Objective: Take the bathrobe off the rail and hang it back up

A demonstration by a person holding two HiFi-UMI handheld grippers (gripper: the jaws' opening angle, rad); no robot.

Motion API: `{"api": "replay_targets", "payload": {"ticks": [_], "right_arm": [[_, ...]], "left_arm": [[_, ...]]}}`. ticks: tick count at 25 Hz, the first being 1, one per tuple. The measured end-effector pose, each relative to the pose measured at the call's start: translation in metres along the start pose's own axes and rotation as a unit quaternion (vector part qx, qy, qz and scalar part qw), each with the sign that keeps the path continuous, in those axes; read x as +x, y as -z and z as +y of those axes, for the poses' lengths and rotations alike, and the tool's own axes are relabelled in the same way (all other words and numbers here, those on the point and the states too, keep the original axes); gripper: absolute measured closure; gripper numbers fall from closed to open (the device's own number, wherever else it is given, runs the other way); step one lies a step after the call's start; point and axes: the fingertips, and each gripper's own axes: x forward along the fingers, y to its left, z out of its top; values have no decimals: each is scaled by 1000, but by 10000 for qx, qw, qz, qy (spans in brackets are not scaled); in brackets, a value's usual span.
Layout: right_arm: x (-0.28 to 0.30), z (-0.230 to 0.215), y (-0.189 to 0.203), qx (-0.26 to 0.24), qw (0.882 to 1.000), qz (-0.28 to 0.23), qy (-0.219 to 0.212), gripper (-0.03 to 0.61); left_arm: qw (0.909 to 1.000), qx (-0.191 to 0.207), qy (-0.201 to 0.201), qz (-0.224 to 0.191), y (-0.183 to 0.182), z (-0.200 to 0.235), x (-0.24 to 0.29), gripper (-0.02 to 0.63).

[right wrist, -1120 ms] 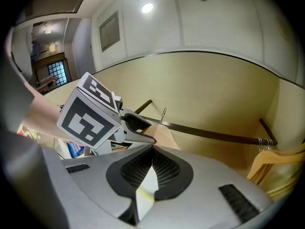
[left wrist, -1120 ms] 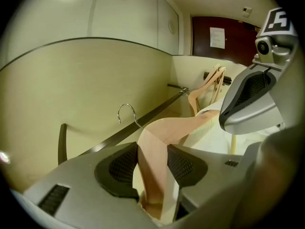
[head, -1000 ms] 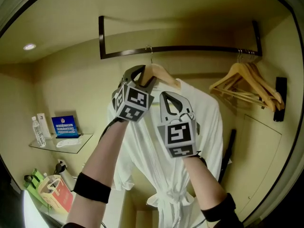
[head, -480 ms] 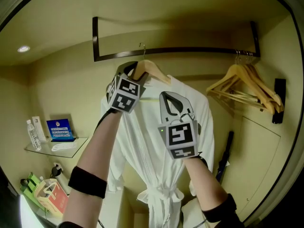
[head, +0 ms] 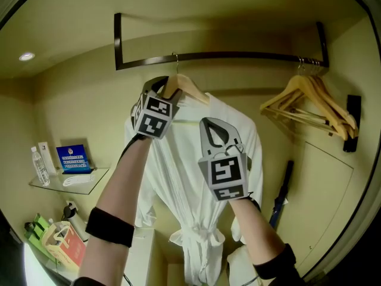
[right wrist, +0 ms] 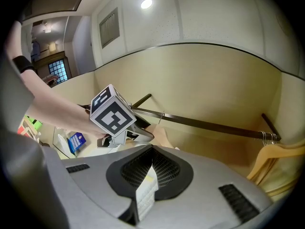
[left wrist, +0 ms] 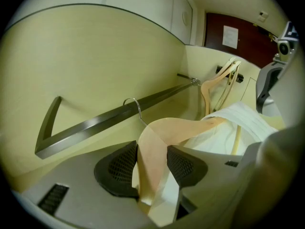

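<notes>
Head view, bathrobe: the white bathrobe hung on a wooden hanger, raised close under the rail and well left of the spare hangers.
Head view, grippers: the left gripper was at the hanger's left shoulder. The right gripper was lower, at the robe's front.
Left gripper view, jaws: they stood partly apart, pads pressed on either side of the hanger's wooden arm.
Left gripper view, hook: the hook sat right at the rail. Whether it had seated over the bar could not be told.
Right gripper view, jaws: they were all but closed, pinching a thin fold of the bathrobe's white cloth.
Step in hand: judged to be the re-hanging, with the hook being brought to the bar.
Next move: likely to settle the hook fully over the rail, confirm it bore the weight, then free the left grip before the right.
</notes>
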Motion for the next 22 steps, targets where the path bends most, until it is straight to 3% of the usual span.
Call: {"api": "replay_targets", "payload": {"ticks": [12,14,18,22], "right_arm": [[-6,9,16,-32,9997,219,59,555],[-10,10,22,-21,9995,298,86,555],[-22,17,36,25,9987,498,136,555],[-46,30,50,141,9970,743,169,555]], "left_arm": [[9998,-158,-34,-65,12,-3,-7,417],[9994,-330,-27,-105,14,-3,-13,418],[9985,-512,-90,-194,25,-8,-45,419],[9978,-644,-3,-141,50,-34,-103,465]]}}
